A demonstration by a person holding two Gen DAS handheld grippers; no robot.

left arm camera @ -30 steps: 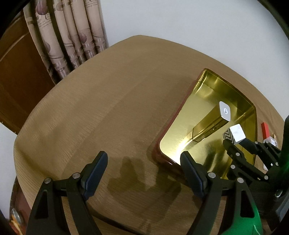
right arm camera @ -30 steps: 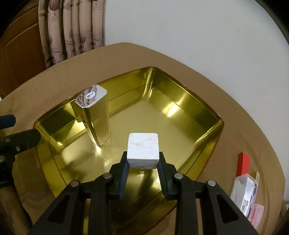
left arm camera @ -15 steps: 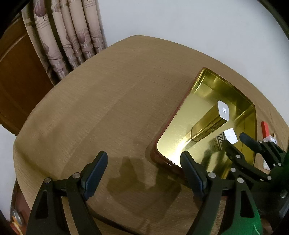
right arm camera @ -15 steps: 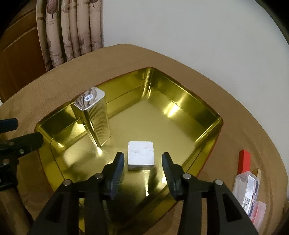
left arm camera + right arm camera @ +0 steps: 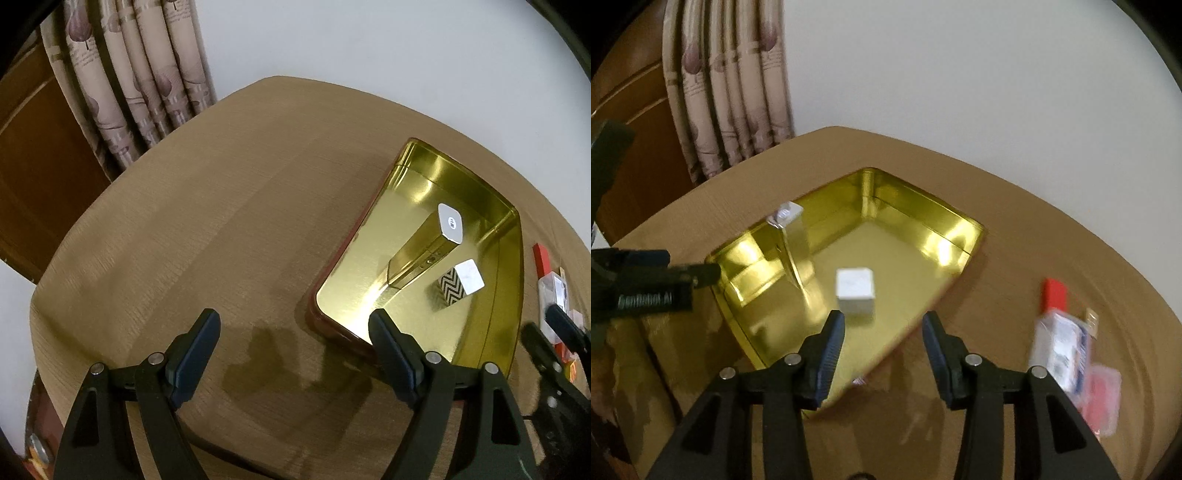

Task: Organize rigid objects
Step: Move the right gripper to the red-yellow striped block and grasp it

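Observation:
A gold tin tray [image 5: 897, 195] sits on the round brown table [image 5: 207, 206]; it also shows in the left wrist view [image 5: 513, 266]. In it stand a tall gold tin with a silver top [image 5: 788, 236] [image 5: 421, 247] and a small white box with a zigzag side [image 5: 855, 291] [image 5: 461, 284]. My right gripper [image 5: 882, 332] is open and empty, pulled back over the tray's near edge. My left gripper [image 5: 293, 343] is open and empty above the bare table, left of the tray.
A clear plastic case with a printed card [image 5: 1060, 350], a red box [image 5: 1052, 293] and a pink packet [image 5: 1100, 398] lie on the table right of the tray. Curtains [image 5: 140, 74] and a wooden door [image 5: 33, 155] stand behind the table.
My right gripper let go of the white box, left it standing in the tray, and drew back and to the right. My left gripper stayed put.

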